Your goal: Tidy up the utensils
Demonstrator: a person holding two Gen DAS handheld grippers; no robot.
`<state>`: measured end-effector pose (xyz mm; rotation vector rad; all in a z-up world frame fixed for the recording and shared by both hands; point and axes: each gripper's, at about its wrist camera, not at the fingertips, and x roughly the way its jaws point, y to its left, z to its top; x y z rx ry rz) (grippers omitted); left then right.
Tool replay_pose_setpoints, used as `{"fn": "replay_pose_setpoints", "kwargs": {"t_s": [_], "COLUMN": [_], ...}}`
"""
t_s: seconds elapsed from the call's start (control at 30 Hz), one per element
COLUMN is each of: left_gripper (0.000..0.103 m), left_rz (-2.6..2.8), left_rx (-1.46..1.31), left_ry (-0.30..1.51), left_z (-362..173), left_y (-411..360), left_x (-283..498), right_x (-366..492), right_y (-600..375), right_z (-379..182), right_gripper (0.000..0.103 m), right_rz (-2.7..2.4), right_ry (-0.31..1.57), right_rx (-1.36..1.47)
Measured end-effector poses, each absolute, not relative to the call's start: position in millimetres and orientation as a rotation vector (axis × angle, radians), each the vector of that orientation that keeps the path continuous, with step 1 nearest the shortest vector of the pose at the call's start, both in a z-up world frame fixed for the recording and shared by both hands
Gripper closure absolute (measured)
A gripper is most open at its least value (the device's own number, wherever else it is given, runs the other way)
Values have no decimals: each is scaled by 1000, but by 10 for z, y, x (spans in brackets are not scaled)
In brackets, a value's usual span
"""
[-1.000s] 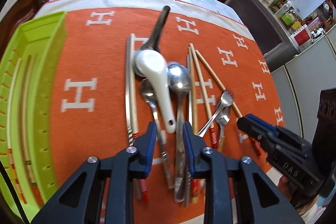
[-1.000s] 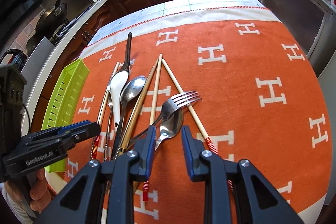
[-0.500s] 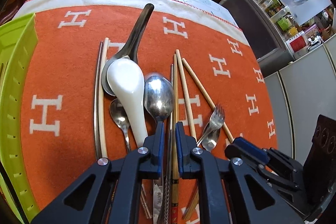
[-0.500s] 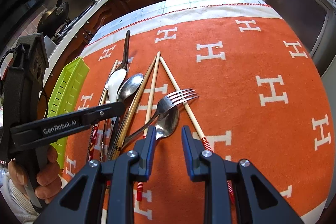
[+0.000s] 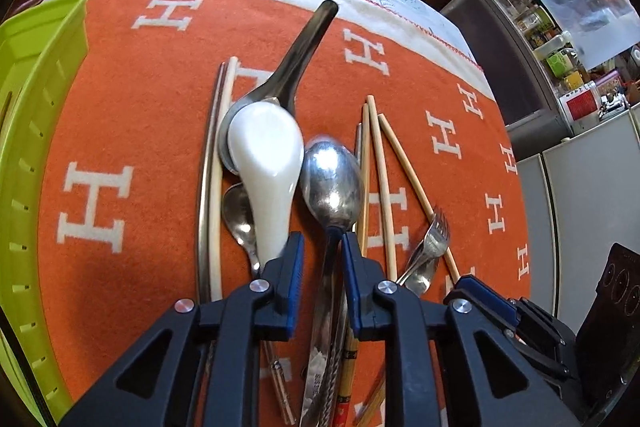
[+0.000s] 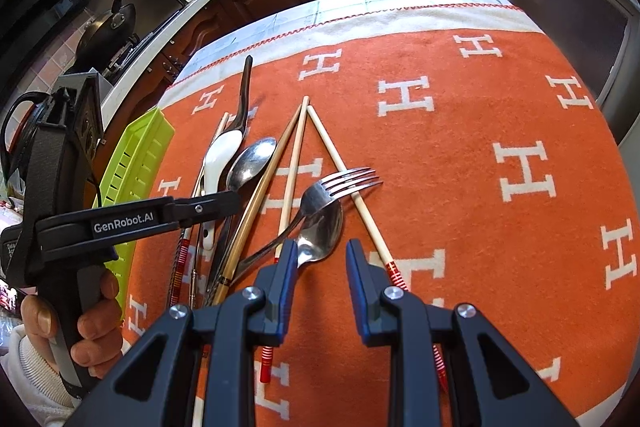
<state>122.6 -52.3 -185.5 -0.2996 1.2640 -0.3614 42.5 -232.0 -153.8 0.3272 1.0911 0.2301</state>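
A pile of utensils lies on the orange cloth (image 5: 120, 99). My left gripper (image 5: 322, 247) is low over the pile, its jaws a narrow gap apart around the handle of the large steel spoon (image 5: 332, 179), not clearly pinching it. Beside it lie a white ceramic spoon (image 5: 266, 155), a dark ladle (image 5: 304, 51), a small spoon (image 5: 240, 215), chopsticks (image 5: 380, 163) and a fork (image 5: 434, 239). My right gripper (image 6: 322, 251) is open and empty, just behind a steel spoon (image 6: 324, 227) and the fork (image 6: 336, 183). The left gripper also shows in the right wrist view (image 6: 216, 205).
A lime green slotted tray (image 5: 36, 115) stands at the left edge of the cloth, also in the right wrist view (image 6: 132, 159). Red-ended chopsticks (image 6: 352, 195) fan across the cloth. Kitchen cabinets and a counter lie beyond the table's far edge.
My left gripper has moved forward and down over the pile and narrowed its jaws around the large spoon's handle. The right gripper has barely moved and stays open.
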Motion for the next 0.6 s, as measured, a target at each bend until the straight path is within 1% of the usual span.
{"fn": "replay_pose_setpoints", "kwargs": {"t_s": [0.3,0.4,0.47,0.6], "left_gripper": [88,92,98,102], "left_rz": [-407,-388,-378,-387], "left_rx": [-446,-446,-417,-330], "left_ry": [1241,1229,1213,1174], "left_z": [-1947,-1939,-1891,-1765], "left_y": [-514,-509,-525,-589], "left_x": [1350,1328,1292,1224], "right_x": [423,423,428,429], "right_y": [-2335,-2340,-2341,-2338], "right_z": [-1569,-1574,-1567,-1574], "right_gripper": [78,78,78,78], "right_rz": [221,219,219,220], "right_ry": [1105,1107,1105,1108], "right_rx": [342,343,340,342]}}
